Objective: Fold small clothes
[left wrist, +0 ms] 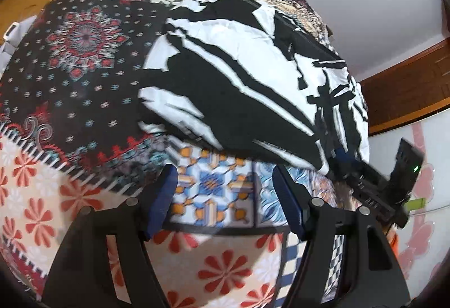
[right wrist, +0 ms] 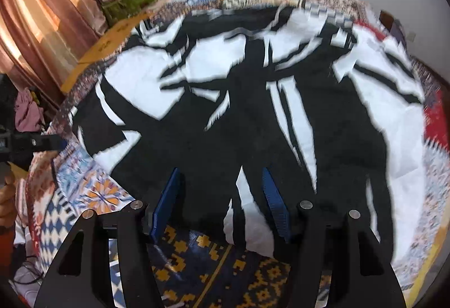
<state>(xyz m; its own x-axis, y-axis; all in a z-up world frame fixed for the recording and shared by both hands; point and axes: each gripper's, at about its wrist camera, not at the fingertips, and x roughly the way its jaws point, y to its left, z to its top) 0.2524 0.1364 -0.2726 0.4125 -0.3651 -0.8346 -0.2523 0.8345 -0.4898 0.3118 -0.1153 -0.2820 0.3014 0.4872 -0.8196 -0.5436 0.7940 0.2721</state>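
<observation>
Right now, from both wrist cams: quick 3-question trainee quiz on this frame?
1. True or false: the left gripper is shut on the garment.
2. The garment lies on: A) bare wood B) patchwork cover C) tiled floor.
3. Fill in: the right gripper has its jaws ___, its fingertips over the garment's near edge.

Key: 1 false, it is open, with only the cover between its fingers. 2 B. 3 open.

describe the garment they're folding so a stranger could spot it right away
Start at the patchwork bedspread of many coloured patterns. The garment lies spread on top, ahead of both open grippers. It alone is plain black and white, in bold jagged stripes.
</observation>
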